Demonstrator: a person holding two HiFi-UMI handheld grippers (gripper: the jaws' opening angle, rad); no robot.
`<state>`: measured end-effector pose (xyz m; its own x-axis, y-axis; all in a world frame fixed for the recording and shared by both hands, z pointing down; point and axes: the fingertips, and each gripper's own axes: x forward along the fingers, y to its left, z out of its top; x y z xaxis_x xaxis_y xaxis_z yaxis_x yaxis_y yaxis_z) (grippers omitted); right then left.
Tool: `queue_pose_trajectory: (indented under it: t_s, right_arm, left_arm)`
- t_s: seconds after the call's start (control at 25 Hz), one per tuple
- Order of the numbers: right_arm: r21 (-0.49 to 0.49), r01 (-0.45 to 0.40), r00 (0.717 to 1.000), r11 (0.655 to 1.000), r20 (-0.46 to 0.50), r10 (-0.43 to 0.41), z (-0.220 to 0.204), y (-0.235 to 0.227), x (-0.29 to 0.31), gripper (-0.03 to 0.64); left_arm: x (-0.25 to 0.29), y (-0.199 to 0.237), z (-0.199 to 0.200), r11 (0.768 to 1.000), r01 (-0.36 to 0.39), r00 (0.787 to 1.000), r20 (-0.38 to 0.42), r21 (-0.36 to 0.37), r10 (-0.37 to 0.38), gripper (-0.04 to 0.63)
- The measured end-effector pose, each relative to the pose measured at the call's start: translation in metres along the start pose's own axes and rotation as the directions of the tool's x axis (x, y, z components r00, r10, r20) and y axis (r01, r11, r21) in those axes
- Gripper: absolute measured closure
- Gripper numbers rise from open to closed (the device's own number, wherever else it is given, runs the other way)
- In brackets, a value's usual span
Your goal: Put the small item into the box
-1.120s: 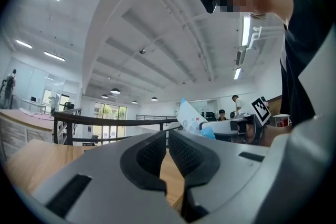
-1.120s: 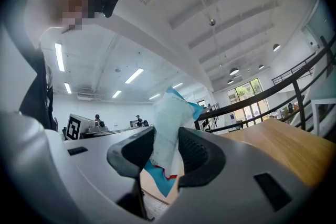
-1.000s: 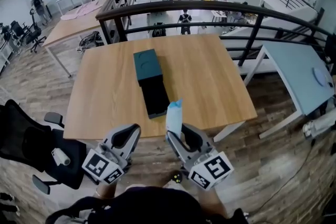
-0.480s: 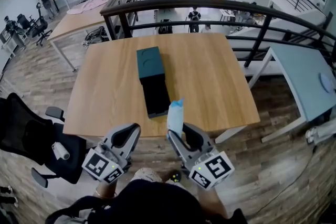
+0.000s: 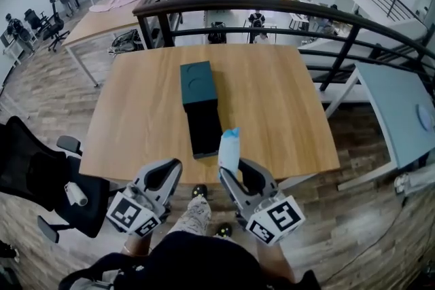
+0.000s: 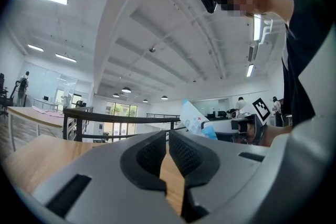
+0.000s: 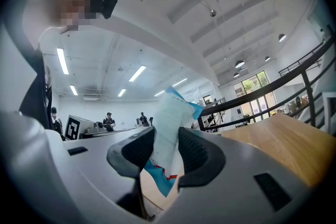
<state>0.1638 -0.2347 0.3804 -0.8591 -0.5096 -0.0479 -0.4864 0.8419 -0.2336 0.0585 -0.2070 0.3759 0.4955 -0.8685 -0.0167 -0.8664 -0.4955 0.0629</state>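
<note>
Right now the right gripper (image 5: pixel 238 173) is clamping a small white-and-blue packet (image 5: pixel 229 149) between its 2 jaws, the packet sticking up past the tips, near the front edge of the wooden table (image 5: pixel 279 98). The open black box (image 5: pixel 202 124) is lying just ahead, with a teal lid (image 5: pixel 198 83) at its far end. The left gripper (image 5: pixel 166 173) is hovering alongside, jaws pressed together, empty.
</note>
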Motion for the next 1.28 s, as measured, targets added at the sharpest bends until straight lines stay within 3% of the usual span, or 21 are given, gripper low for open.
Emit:
queue_pose_trajectory:
  t_s: [0.48,0.84,1.28]
  right_arm:
    - [0.007,0.04,0.999,0.999,-0.035,-0.04,-0.001,-0.056,0.082,0.471]
    - [0.035,0.052,0.994,0.998,-0.098,-0.049,-0.022,-0.09,0.149,0.471]
    - [0.039,0.068,0.981,0.997,-0.183,-0.06,-0.054,-0.117,0.194,0.471]
  left_arm:
    - [0.063,0.085,-0.002,0.999,0.037,0.999,0.001,-0.01,-0.037,0.568]
    - [0.091,0.152,-0.015,0.999,0.025,0.999,-0.033,-0.04,-0.026,0.569]
    - [0.114,0.193,-0.031,0.997,0.038,0.998,-0.045,-0.064,-0.04,0.568]
